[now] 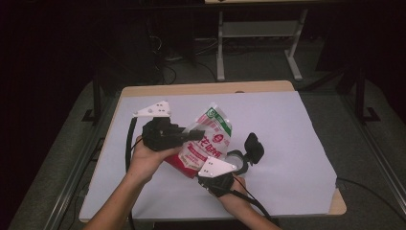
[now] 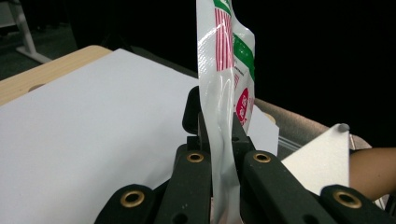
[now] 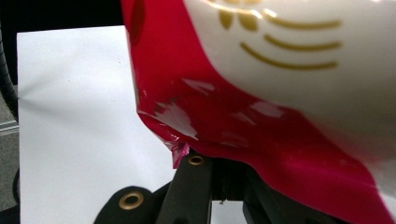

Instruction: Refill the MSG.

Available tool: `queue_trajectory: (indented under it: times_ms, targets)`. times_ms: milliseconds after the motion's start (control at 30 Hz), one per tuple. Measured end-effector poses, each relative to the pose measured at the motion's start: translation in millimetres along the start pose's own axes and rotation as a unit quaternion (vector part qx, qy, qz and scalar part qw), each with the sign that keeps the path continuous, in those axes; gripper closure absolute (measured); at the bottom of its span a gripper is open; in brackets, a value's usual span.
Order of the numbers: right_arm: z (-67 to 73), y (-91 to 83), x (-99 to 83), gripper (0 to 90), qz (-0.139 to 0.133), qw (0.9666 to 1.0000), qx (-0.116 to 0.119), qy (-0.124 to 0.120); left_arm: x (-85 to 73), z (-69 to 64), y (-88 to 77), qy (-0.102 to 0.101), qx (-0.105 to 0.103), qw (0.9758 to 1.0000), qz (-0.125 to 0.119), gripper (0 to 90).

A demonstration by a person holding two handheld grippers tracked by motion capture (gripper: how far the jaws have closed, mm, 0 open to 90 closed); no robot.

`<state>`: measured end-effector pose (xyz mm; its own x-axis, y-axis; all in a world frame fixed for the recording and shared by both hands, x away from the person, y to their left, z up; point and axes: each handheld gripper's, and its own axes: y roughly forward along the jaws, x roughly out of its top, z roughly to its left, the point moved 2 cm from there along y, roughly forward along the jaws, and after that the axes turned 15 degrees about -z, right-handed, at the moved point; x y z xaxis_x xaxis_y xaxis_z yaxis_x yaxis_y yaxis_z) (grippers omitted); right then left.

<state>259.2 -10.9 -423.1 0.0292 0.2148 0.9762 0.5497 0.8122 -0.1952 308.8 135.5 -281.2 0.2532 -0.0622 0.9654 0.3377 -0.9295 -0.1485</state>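
From the high view we saw a red-and-white printed pouch (image 1: 207, 143) held up off the white sheet (image 1: 282, 143) that covered the table (image 1: 206, 88). The left gripper (image 1: 194, 135) met the pouch's left edge from the side, and the right gripper (image 1: 216, 167) came in under its lower red end. Just right of the pouch, a black clamp-like object with a ring (image 1: 249, 152) lay on the sheet; we could not tell what it was. The pouch sagged and creased between the two grips, so we judged it light, soft and glossy, likely to slide in the jaws. The flat sealed edges looked like the safest places to take hold of it, since the fuller middle would probably bulge and slip.

In the left gripper view the left gripper (image 2: 223, 154) was clenched on the pouch (image 2: 226, 70): the jaws stood almost together with the thin film pressed flat between them, and the pouch rose upright above them.

In the right gripper view the pouch's (image 3: 261, 107) crumpled red bottom lay directly over the right gripper (image 3: 219, 168). One corner of the film touched the jaw tip, but the pouch hid the jaw gap, so we could not tell whether this gripper was grasping the pouch or merely sitting under it.
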Motion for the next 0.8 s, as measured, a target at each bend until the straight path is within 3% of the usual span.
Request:
queue_trajectory:
  times_ms: [367,800]
  targets:
    - [-3.5,0.4,-1.2,89.9,-0.005,1.0000,0.002,0.008,5.7,1.4,14.5,0.000,0.012,0.9994,0.032,90.0]
    - [2.2,2.5,-2.0,89.9,-0.008,0.9995,-0.026,0.013,7.7,0.6,24.8,0.006,0.035,0.9979,0.054,90.0]
